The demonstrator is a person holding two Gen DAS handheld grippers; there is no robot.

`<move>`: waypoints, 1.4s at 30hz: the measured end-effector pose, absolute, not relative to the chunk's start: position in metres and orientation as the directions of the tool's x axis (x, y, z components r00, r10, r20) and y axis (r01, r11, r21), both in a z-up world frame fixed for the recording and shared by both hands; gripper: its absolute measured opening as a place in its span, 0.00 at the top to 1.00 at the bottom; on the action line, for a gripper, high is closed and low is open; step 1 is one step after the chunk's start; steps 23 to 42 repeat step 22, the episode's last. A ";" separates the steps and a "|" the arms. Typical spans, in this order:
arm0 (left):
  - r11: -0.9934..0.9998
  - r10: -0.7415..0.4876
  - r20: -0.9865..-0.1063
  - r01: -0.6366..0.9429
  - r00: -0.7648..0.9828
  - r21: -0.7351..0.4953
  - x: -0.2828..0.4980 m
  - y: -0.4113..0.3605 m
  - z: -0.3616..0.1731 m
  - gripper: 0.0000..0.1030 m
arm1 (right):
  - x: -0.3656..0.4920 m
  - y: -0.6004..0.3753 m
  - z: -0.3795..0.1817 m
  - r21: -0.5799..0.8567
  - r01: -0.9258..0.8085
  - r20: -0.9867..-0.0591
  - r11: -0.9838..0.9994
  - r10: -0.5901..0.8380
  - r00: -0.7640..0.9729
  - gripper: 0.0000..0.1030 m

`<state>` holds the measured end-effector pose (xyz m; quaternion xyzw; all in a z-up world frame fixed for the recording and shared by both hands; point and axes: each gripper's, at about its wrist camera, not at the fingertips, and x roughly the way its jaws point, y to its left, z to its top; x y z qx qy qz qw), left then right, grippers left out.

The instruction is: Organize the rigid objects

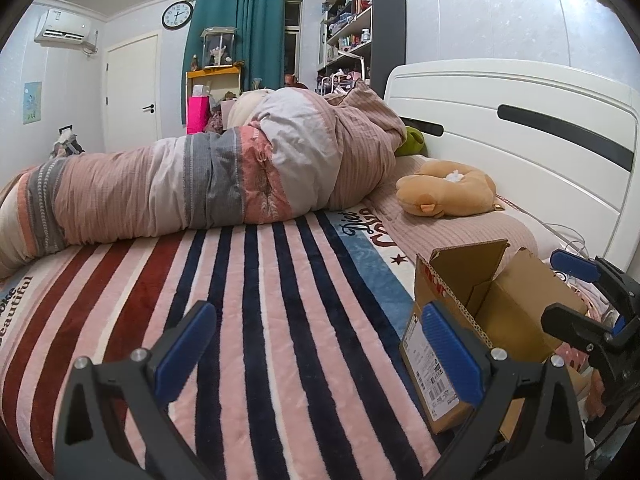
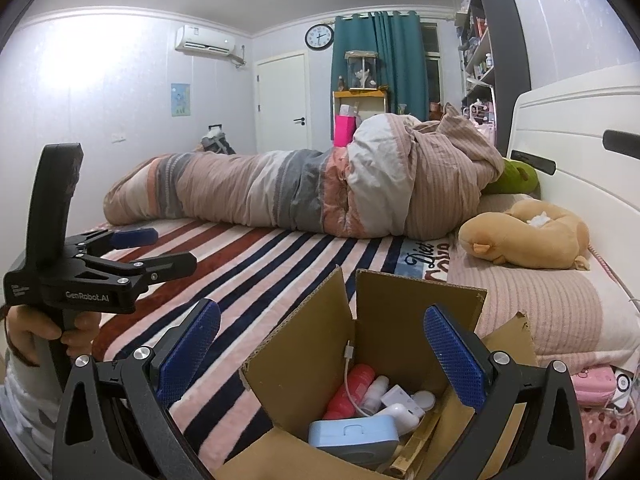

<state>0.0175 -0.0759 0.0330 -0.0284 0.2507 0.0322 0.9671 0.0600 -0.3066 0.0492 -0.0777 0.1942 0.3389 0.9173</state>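
Right wrist view alone looks into the open cardboard box (image 2: 304,344), where a light blue case (image 2: 352,432), a red bottle (image 2: 352,388) and a white cable (image 2: 349,376) lie. Both the right gripper (image 2: 320,356) and the left gripper (image 1: 316,352) have jaws spread, holding nothing. Beyond on the striped blanket (image 1: 240,300) are a rolled duvet (image 1: 200,176) and a tan plush (image 1: 448,192).

Bed covered by striped blanket (image 1: 256,300), red, pink and navy bands. Rolled duvet (image 1: 224,172) lies across it, near the far edge. Tan plush (image 2: 528,236) on ribbed pink pillow (image 2: 532,312), beside white headboard (image 1: 520,140). Green plush (image 2: 516,178) tucked behind the duvet's end. Far wall: clock (image 2: 319,36), teal curtain (image 2: 380,64), white door (image 2: 282,104), air conditioner (image 2: 206,43). Shelf (image 1: 360,24) stands past the headboard.
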 end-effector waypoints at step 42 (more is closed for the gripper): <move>0.996 0.056 -0.488 -0.084 0.871 -0.036 0.019 -0.075 0.033 0.01 | 0.059 -0.307 0.049 -0.013 -0.650 -0.411 0.760 0.589 0.696 0.00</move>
